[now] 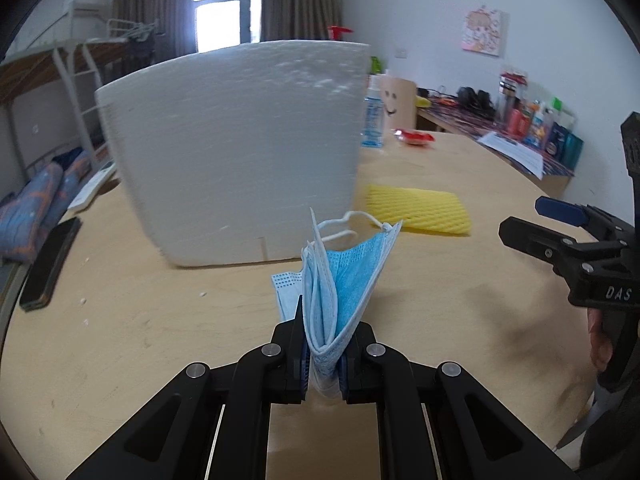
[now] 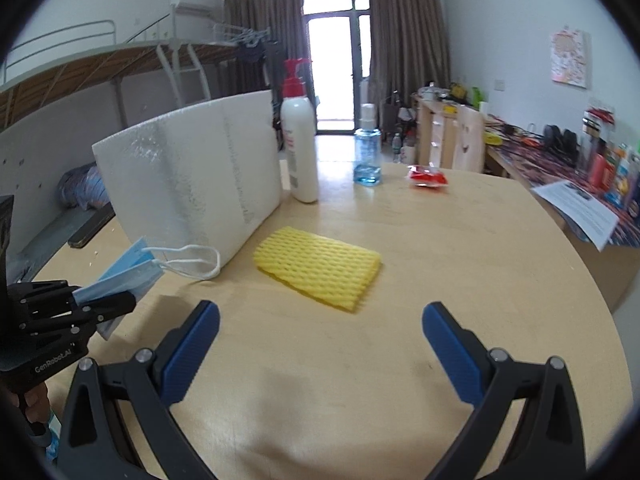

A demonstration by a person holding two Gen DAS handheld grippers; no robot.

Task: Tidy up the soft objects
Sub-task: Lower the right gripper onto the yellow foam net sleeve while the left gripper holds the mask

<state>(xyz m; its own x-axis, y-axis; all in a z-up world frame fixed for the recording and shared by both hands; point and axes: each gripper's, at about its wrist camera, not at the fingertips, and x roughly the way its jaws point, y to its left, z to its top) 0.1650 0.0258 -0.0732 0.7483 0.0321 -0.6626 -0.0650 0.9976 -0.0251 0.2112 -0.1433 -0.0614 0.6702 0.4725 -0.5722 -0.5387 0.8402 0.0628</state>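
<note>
My left gripper is shut on a folded blue face mask and holds it above the wooden table, its white ear loops hanging forward. The mask and left gripper also show at the left of the right wrist view. A yellow foam net sleeve lies flat on the table ahead of my right gripper, which is open and empty; the sleeve also shows in the left wrist view. A white foam sheet stands upright just beyond the mask.
A white pump bottle, a blue spray bottle and a red packet stand at the table's far side. A black phone lies near the left edge. A cluttered desk is at the right.
</note>
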